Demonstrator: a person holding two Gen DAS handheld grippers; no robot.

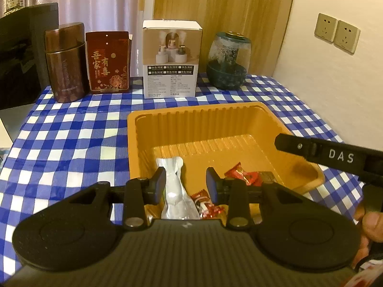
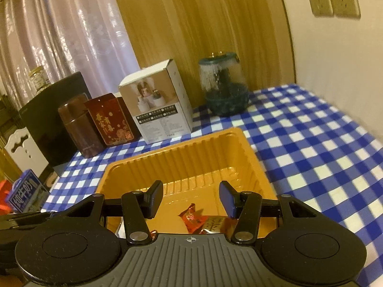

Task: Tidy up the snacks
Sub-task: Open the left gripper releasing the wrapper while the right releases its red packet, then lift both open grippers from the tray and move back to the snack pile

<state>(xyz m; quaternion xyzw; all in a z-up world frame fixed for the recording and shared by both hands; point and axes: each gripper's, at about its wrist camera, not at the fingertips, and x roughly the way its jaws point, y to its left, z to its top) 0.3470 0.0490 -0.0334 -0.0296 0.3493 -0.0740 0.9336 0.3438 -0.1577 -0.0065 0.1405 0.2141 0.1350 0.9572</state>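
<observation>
Black plastic forms both hand-held tools. The left gripper (image 1: 185,181) hangs over the near edge of a ribbed orange plastic tray (image 1: 239,119), its blue-padded jaws spread apart with nothing pinched; a silver foil snack pouch (image 1: 174,191) lies in the tray below the gap, nearer the left finger. Beside that pouch lie small red-wrapped candies (image 1: 241,173) on the tray floor, and a red-and-white wrapper (image 1: 203,203) sits at the near wall.

The right gripper (image 2: 191,199) also hovers above the tray (image 2: 182,165), jaws wide apart and empty, with a red candy (image 2: 192,218) and a gold-lettered packet (image 2: 213,226) on the floor beneath. In the left wrist view, this tool's side, marked DAS, crosses the tray's right rim.

The tray rests on a blue-and-white checked tablecloth (image 1: 71,138). Along the far edge stand a brown cylindrical tin (image 1: 65,64), a dark red box with gold characters (image 1: 107,62), a white printed carton (image 1: 171,59) and a green-based glass jar (image 1: 228,59).
</observation>
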